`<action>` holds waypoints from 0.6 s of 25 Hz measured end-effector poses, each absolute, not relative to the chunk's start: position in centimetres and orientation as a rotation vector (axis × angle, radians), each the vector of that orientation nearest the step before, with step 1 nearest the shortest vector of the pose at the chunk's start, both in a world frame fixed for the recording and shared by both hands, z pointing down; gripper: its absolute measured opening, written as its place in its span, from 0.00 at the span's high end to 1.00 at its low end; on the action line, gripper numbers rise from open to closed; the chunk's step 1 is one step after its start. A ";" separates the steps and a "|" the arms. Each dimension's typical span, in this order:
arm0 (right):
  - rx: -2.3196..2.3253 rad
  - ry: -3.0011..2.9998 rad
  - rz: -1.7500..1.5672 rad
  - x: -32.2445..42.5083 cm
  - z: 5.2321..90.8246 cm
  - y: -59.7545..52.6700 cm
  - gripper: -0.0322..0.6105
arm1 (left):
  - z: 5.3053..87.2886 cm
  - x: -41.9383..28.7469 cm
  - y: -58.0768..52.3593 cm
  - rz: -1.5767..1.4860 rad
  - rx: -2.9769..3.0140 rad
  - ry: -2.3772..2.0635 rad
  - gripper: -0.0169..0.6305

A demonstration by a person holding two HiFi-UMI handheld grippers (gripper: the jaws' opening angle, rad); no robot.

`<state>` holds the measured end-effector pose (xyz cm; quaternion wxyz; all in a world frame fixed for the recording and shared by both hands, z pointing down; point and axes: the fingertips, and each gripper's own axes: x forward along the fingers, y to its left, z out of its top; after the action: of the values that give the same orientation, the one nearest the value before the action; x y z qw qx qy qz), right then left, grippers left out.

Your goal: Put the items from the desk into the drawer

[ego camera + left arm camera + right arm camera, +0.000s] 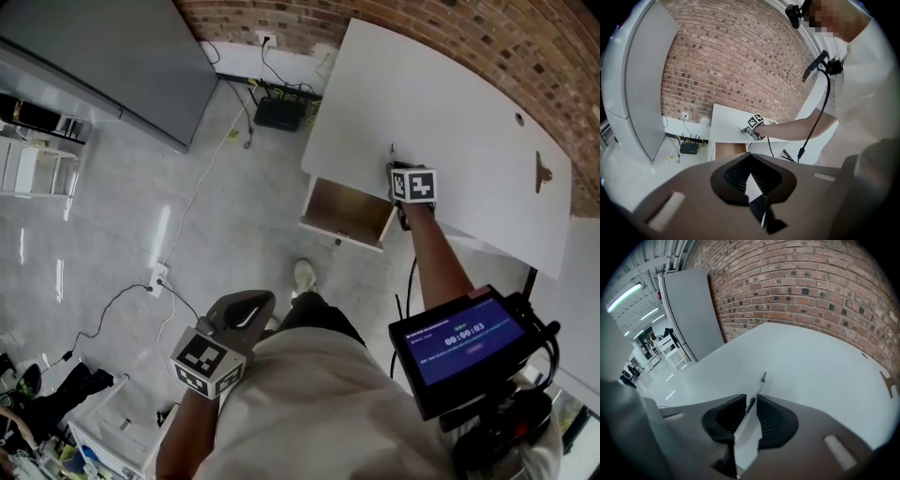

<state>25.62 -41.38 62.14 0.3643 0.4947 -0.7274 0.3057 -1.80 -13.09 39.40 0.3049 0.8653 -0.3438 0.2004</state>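
Your right gripper (pixel 751 403) is clenched on the pen (pixel 759 385) at the edge of the desk (pixel 811 366); the far end of the pen seems to touch the desk. Your left gripper (pixel 750 158) hangs low with its jaws together, holding nothing. The drawer (pixel 349 212) stands open.

We read one item: timer digits 00:00:03, light on blue, on the black-framed rectangular screen (pixel 466 339), near right in the head view. One small text line above the digits and a reddish one below are too small to read.
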 end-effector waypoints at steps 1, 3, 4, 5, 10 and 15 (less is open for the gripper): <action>1.268 -1.870 0.796 25.5 62.5 -41.9 0.86 | 39.7 -1.9 -13.4 0.529 2.285 -0.915 0.96; 1.266 -1.848 0.818 25.3 63.1 -42.3 0.86 | 40.2 -2.1 -13.6 0.524 2.274 -0.922 0.96; 1.269 -1.834 0.831 25.3 63.3 -42.3 0.86 | 40.3 -2.3 -13.5 0.525 2.269 -0.924 0.96; 1.278 -1.824 0.846 25.4 63.4 -42.3 0.86 | 40.3 -2.4 -13.3 0.529 2.264 -0.925 0.96; 1.359 -1.826 0.913 26.2 63.2 -42.4 0.88 | 40.1 -2.5 -12.7 0.520 2.253 -0.923 0.96; 1.432 -1.869 0.908 25.0 61.8 -40.1 0.88 | 40.2 -4.0 -10.1 0.512 2.270 -0.906 0.96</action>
<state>24.96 -40.07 61.81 0.3042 0.5404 -0.7056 0.3428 -4.01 -10.11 40.20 0.3166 0.8623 -0.3440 0.1944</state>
